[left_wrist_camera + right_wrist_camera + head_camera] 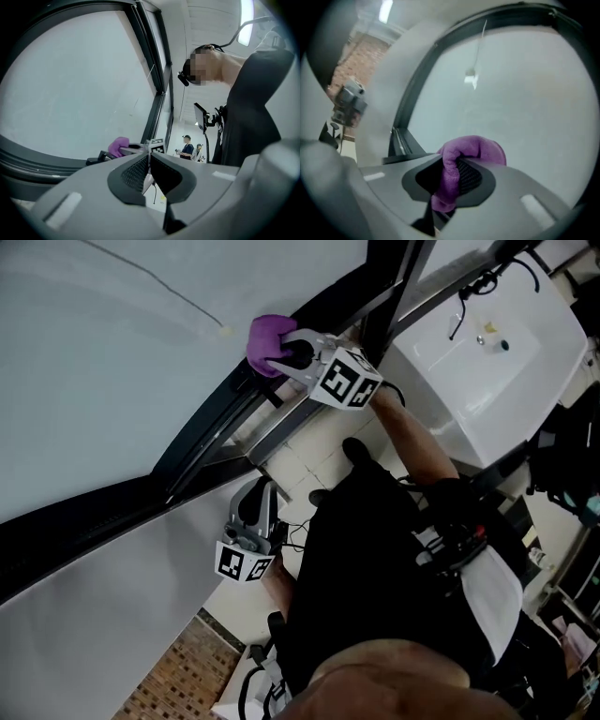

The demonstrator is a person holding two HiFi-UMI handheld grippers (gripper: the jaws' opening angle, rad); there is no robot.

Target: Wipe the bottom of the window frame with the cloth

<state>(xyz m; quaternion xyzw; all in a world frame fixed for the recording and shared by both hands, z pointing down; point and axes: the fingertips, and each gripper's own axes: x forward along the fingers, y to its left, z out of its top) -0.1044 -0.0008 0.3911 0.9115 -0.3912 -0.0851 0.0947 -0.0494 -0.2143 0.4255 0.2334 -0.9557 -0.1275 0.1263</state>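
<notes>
My right gripper (286, 354) is shut on a purple cloth (268, 341), which bulges past the jaws and rests against the dark bottom window frame (211, 437) beside the pale glass. Seen from the right gripper view, the cloth (461, 161) is pinched between the jaws at my right gripper (451, 178), with the glass just beyond it. My left gripper (255, 512) hangs lower, away from the frame, near the person's leg. In the left gripper view its jaws (149, 172) stand nearly closed with nothing between them, and the cloth (118, 146) shows far off.
A white sink unit (492, 357) stands to the right of the window. Pale floor tiles (305, 460) run under the frame, and a brick-patterned strip (183, 676) lies at the lower left. Two other people (188, 146) stand far back.
</notes>
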